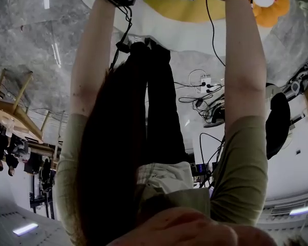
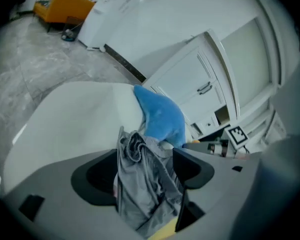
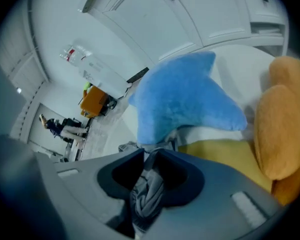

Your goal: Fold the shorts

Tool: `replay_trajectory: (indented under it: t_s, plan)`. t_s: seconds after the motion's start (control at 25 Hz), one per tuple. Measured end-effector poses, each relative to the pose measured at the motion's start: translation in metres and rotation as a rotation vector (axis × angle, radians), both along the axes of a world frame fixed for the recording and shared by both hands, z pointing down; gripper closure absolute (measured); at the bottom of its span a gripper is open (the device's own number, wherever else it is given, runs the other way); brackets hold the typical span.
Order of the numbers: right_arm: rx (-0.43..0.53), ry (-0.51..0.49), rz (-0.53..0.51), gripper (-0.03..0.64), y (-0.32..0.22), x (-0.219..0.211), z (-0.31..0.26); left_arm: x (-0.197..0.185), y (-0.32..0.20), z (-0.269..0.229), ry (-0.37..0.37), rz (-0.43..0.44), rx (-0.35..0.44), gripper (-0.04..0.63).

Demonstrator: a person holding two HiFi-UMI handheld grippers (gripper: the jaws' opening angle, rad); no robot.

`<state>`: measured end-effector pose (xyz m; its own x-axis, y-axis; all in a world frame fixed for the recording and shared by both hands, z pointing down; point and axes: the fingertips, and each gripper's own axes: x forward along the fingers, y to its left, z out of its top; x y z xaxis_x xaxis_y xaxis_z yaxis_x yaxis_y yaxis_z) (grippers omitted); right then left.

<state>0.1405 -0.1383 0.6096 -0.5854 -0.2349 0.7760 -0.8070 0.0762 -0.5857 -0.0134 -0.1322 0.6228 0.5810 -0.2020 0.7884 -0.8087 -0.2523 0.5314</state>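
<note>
Grey shorts [image 2: 140,194] lie bunched at the near edge of a white surface [image 2: 65,114], just beside a blue star-shaped cushion [image 2: 162,116], loose between the widely parted fingers [image 2: 192,168] of the left gripper [image 2: 145,156] and pinched tight between the almost closed fingers [image 3: 122,176] of the right gripper [image 3: 149,156]

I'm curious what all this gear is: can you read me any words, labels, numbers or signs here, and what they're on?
Nothing here can be read as text.
White box: red and dark print, too blurred to read.
Square marker: a black-and-white pattern, no letters.
</note>
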Motion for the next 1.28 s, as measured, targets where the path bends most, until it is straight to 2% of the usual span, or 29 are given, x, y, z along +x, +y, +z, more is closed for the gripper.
replay_trajectory:
  t_s: [0.04, 0.08, 0.12, 0.24, 0.4, 0.56, 0.68, 0.84, 0.88, 0.96, 1.04, 1.08, 1.12, 1.2, 1.28]
  plan:
    - [0.006, 0.011, -0.023, 0.491, -0.001, 0.0, 0.001, -0.001, -0.002, 0.001, -0.011, 0.02, 0.012, 0.264]
    - [0.013, 0.021, -0.046, 0.355, -0.002, 0.0, 0.001, -0.003, -0.003, 0.001, -0.021, 0.04, 0.023, 0.264]
    - [0.019, 0.032, -0.069, 0.265, -0.004, 0.0, 0.002, -0.004, -0.003, 0.002, -0.032, 0.061, 0.033, 0.264]
    - [0.039, 0.064, -0.136, 0.265, -0.009, 0.001, 0.003, -0.006, 0.005, 0.008, -0.069, 0.14, 0.051, 0.264]
    - [0.047, 0.113, -0.241, 0.265, 0.0, 0.002, 0.01, -0.002, 0.053, 0.023, -0.122, 0.29, 0.037, 0.264]
    - [0.006, 0.18, -0.394, 0.267, 0.055, -0.001, 0.032, 0.008, 0.088, 0.038, -0.188, 0.434, 0.066, 0.264]
    - [0.008, 0.227, -0.501, 0.267, 0.09, -0.004, 0.051, 0.007, 0.095, 0.055, -0.265, 0.471, 0.115, 0.264]
    - [0.082, 0.258, -0.558, 0.281, 0.099, -0.012, 0.063, 0.007, 0.092, 0.067, -0.291, 0.471, 0.13, 0.266]
    - [0.101, 0.273, -0.577, 0.287, 0.1, -0.013, 0.064, 0.008, 0.09, 0.069, -0.303, 0.478, 0.142, 0.279]
    - [0.136, 0.322, -0.624, 0.358, 0.099, -0.011, 0.066, 0.008, 0.086, 0.071, -0.333, 0.484, 0.167, 0.336]
    - [0.158, 0.365, -0.661, 0.371, 0.098, -0.009, 0.067, 0.006, 0.082, 0.073, -0.355, 0.471, 0.173, 0.376]
    - [0.165, 0.38, -0.669, 0.414, 0.098, -0.009, 0.068, 0.004, 0.081, 0.074, -0.365, 0.465, 0.172, 0.402]
    - [0.171, 0.392, -0.671, 0.486, 0.097, -0.007, 0.069, 0.001, 0.079, 0.075, -0.374, 0.466, 0.172, 0.437]
    - [0.182, 0.393, -0.657, 0.571, 0.095, -0.005, 0.067, 0.0, 0.078, 0.076, -0.388, 0.487, 0.178, 0.526]
    - [0.179, 0.364, -0.632, 0.597, 0.097, -0.003, 0.064, 0.0, 0.079, 0.074, -0.387, 0.503, 0.184, 0.554]
